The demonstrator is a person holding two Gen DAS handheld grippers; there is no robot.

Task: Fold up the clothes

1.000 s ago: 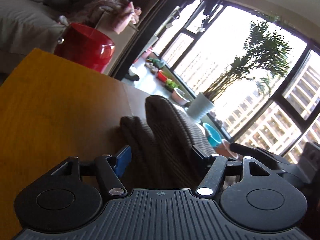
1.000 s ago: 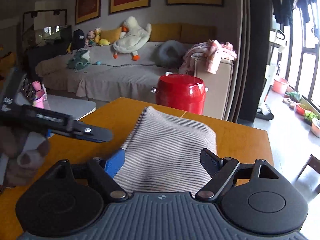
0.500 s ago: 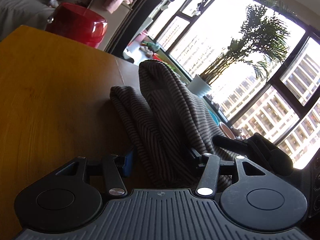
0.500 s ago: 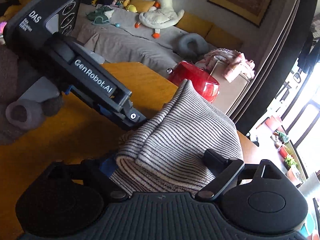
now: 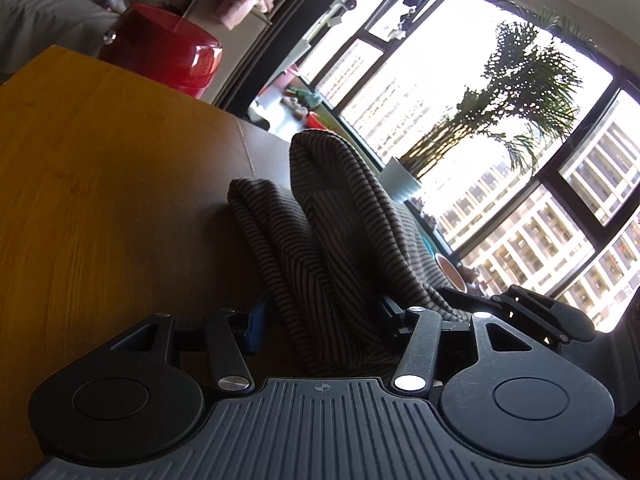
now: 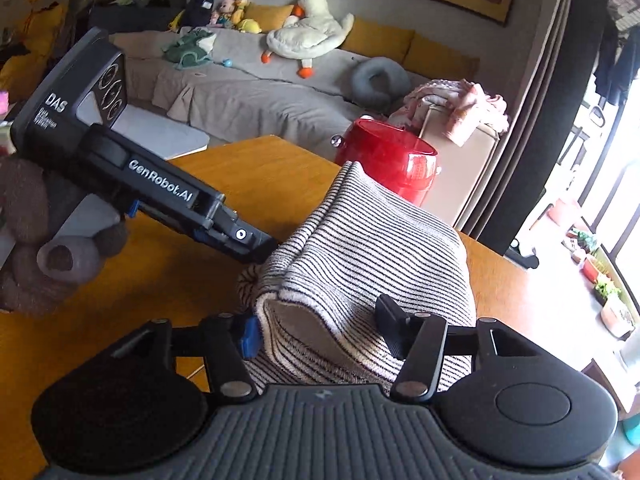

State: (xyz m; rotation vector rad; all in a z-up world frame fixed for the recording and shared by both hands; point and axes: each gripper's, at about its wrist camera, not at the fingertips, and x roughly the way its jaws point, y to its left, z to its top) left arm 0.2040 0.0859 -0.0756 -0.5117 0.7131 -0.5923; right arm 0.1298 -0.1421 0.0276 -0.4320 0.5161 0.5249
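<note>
1. Left wrist view: the left gripper [image 5: 320, 320] points along a wooden table with an orange-brown top [image 5: 100, 200], and a folded knit garment with thin dark and pale stripes [image 5: 332, 232] rises between its two black fingers.
2. Its jaws stand fairly narrow with the bunched cloth filling the gap. The fold sits against the blue pad on one side and the black finger [image 5: 394, 312] on the other, so the garment looks pinched there.
3. The garment rests on the table near its far edge, one thick fold standing up and a lower fold lying beside it.
4. Behind it, a round glossy red container [image 5: 164, 52] stands past the table edge, and a tall green potted palm in a white ribbed pot [image 5: 404, 180] stands at the big dark-framed window.
5. At the lower right of this view, the black tip of the right gripper [image 5: 536, 312] comes in, close beside the cloth.
6. Right wrist view: the right gripper [image 6: 320, 328] has the same striped garment [image 6: 380, 248] between its fingers, and its jaws are closing on the doubled edge; the blue pad [image 6: 250, 336] touches the fold.
7. The left gripper [image 6: 168, 192], a black body with white lettering, reaches in from the left and its tip meets the far side of the folded cloth.
8. A hand in a fuzzy brown glove [image 6: 44, 248] holds that gripper's handle.
9. Beyond the table stands a grey covered sofa [image 6: 260, 96] with a white plush duck [image 6: 308, 32] lying on it.
</note>
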